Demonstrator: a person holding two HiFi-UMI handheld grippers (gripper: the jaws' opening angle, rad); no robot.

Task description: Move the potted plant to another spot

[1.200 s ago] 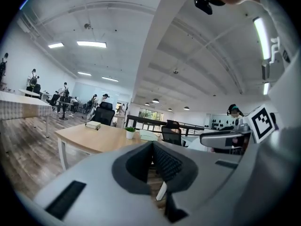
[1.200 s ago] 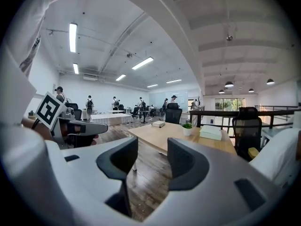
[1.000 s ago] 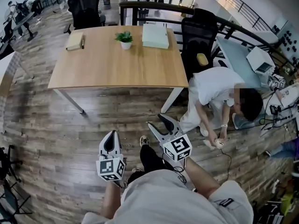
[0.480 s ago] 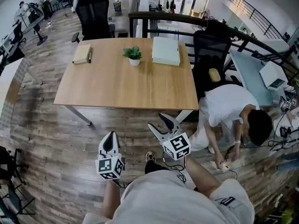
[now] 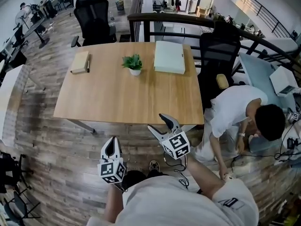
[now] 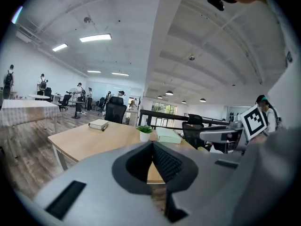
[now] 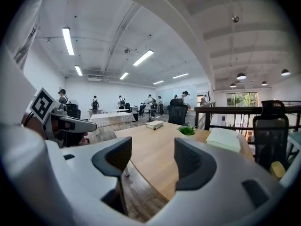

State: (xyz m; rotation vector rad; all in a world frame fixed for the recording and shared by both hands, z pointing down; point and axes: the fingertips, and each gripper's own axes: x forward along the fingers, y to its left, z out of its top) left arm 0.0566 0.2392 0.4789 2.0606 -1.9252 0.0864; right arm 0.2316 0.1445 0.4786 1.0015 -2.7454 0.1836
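A small potted plant [image 5: 133, 64] in a white pot stands on the far half of the wooden table [image 5: 117, 98], well ahead of both grippers. It also shows small in the left gripper view [image 6: 145, 132] and the right gripper view [image 7: 187, 131]. My left gripper [image 5: 111, 146] hangs over the floor short of the table's near edge, its jaws shut with nothing in them [image 6: 152, 147]. My right gripper [image 5: 156, 122] reaches the near edge of the table. It is open, its jaws have just been opening, and nothing is between them [image 7: 153, 161].
On the table lie a tan book [image 5: 80, 61] at the far left and a pale green box [image 5: 169, 57] right of the plant. Black office chairs [image 5: 94, 20] stand behind and to the right of the table. A person [image 5: 244, 117] crouches on the floor at the right.
Both grippers have moved forward toward the table, which now lies closer. The right gripper's jaws stand wider apart. The crouching person has shifted.
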